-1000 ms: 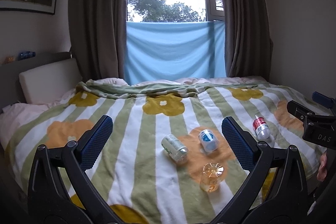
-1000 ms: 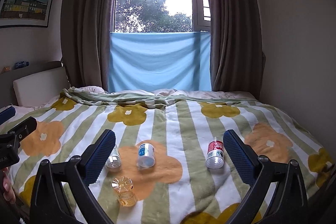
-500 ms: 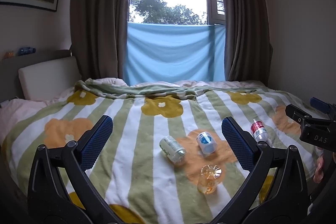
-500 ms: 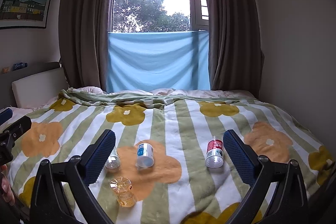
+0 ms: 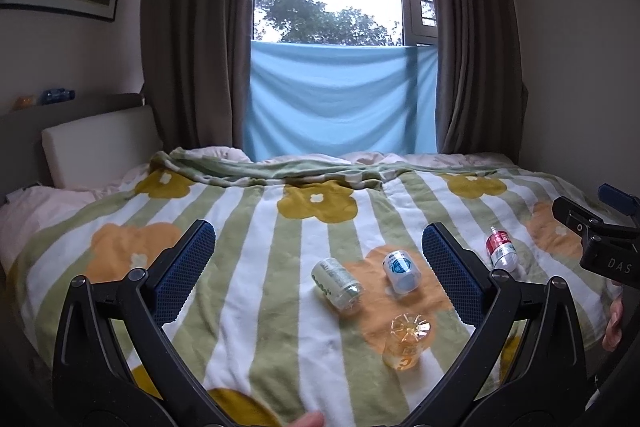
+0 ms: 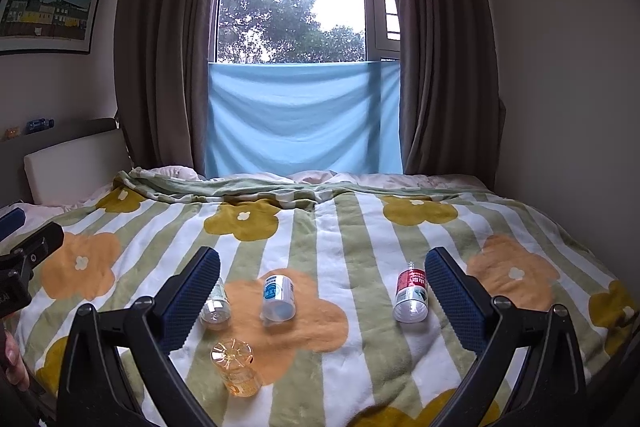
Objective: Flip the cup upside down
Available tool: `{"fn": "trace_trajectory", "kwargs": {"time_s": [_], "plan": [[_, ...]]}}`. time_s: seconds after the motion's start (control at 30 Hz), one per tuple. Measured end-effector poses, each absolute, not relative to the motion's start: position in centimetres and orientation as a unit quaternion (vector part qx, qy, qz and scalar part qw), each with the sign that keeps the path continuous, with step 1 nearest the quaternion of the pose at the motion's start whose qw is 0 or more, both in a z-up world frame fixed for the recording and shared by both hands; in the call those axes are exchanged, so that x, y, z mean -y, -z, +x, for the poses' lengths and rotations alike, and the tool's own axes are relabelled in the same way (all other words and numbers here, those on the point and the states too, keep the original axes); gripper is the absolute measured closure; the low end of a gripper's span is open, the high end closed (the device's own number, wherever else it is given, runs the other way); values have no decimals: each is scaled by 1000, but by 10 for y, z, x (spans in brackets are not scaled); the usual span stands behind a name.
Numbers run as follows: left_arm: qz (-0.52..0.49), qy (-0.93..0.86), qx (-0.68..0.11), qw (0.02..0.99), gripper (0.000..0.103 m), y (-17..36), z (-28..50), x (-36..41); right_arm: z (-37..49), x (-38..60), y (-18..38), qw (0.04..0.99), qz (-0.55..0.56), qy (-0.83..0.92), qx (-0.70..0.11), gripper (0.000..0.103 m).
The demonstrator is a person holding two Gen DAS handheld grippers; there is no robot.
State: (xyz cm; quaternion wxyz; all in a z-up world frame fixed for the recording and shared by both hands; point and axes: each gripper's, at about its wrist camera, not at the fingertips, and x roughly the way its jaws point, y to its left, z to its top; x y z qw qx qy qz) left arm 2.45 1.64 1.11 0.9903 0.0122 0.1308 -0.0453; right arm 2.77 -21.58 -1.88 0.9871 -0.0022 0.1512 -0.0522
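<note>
An orange see-through cup (image 5: pixel 406 341) (image 6: pixel 236 361) stands on the striped flower blanket (image 5: pixel 256 267) (image 6: pixel 332 239), its ribbed round end facing up. In the left wrist view, my left gripper (image 5: pixel 316 235) is open and holds nothing; the cup is below and right of its middle, near the right finger (image 5: pixel 452 275). In the right wrist view, my right gripper (image 6: pixel 323 259) is also open with nothing in it, and the cup sits low beside its left finger (image 6: pixel 192 295). Neither gripper touches the cup.
Three small bottles lie on the blanket beyond the cup: green-labelled (image 5: pixel 338 281) (image 6: pixel 215 309), blue-labelled (image 5: pixel 401 267) (image 6: pixel 279 297), red-labelled (image 5: pixel 500 251) (image 6: pixel 411 295). A headboard cushion (image 5: pixel 96 143) is at the left. Curtains and a blue cloth (image 5: pixel 340 99) are behind the bed.
Both views have shifted only slightly. The cup and the bottles lie where they were, and both grippers stay open.
</note>
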Motion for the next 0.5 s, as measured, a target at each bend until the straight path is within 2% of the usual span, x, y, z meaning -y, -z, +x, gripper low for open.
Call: {"fn": "trace_trajectory", "kwargs": {"time_s": [0.5], "plan": [[6, 30, -125, 992, 0, -10, 23, -17, 28, 214, 20, 987, 0, 51, -152, 0]]}}
